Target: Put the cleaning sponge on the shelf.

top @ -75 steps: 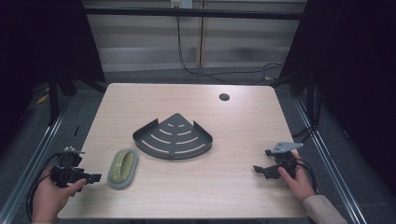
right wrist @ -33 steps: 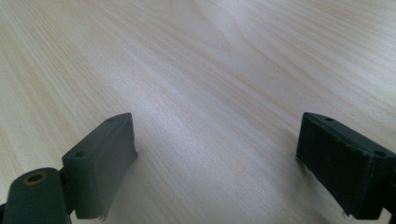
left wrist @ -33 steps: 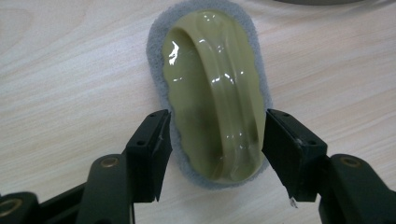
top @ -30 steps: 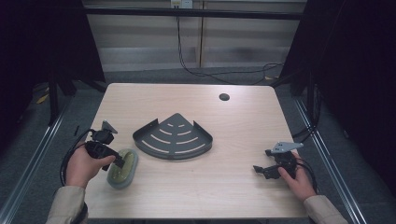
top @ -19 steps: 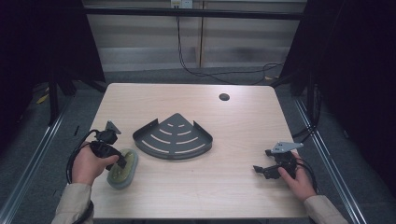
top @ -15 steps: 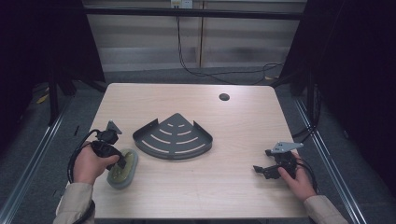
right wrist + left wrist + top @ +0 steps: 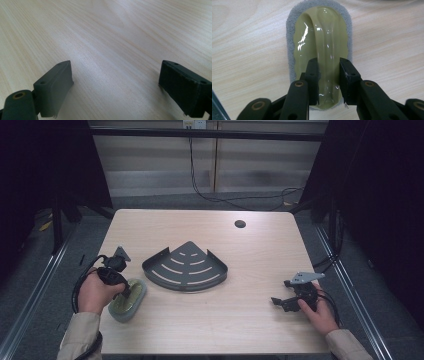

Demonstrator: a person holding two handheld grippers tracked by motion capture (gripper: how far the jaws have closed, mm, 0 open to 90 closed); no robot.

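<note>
left gripper [image 7: 329, 81] down over the scrubbing pad [image 7: 322, 37] near the worktop's [image 7: 260, 255] front left corner — jaws astride the pad's glossy olive raised handle, each touching a side of it; whether they press firmly is hard to tell. in the high view the left hand [image 7: 95, 292] hides part of the pad [image 7: 129, 301]. pad's near end cut off behind the jaws. dark fan-shaped rack [image 7: 186, 267] sits mid-worktop, apart from the pad. right gripper [image 7: 115, 90] near the front right edge — jaws spread wide over bare wood. small dark round spot [image 7: 240, 224] near the far edge, too small to identify.
</note>
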